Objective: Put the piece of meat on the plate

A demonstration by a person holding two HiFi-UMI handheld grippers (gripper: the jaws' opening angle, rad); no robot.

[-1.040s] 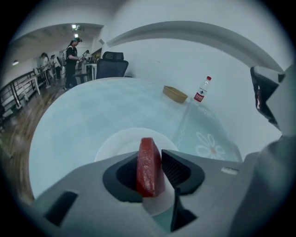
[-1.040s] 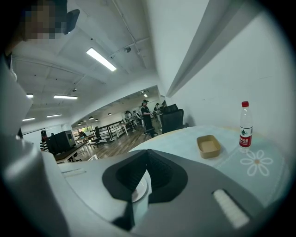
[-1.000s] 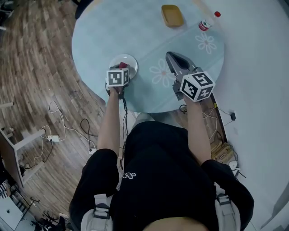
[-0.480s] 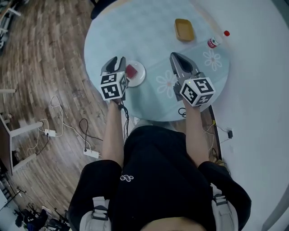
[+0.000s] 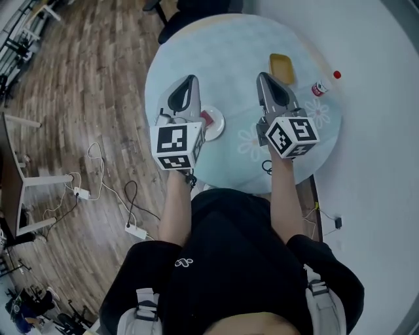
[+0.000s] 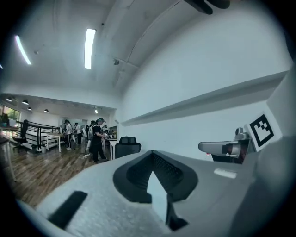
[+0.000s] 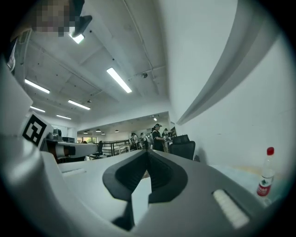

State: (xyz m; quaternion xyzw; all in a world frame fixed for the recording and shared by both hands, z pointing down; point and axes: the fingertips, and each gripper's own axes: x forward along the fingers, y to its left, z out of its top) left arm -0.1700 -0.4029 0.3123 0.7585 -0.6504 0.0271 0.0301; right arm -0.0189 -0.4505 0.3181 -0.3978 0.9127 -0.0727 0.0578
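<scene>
The meat [image 5: 207, 118] lies on the plate [image 5: 218, 125], just right of the left claw [image 5: 190, 80] and partly hidden behind its body, so the task looks done. Both claws are fully closed with nothing between the jaws; the right claw [image 5: 263, 76] hangs well to the plate's other side. The main risk, as I judge it, is the left claw: it is held over the plate's rim, and a careless dip or sideways swing could clip that rim and tip the meat off. It could also push the plate toward the table [image 5: 236, 46] edge, which lies near on the left claw's side. The round, pale blue top has a flower print. A yellow dish [image 5: 281, 67] sits just beyond the right claw, a bottle [image 5: 319, 88] off to its right. Around the table are wood floor [image 5: 85, 98], loose cables [image 5: 111, 190], a chair [image 5: 190, 10] and a white wall [image 5: 386, 131], with people [image 6: 95, 139] far off.
</scene>
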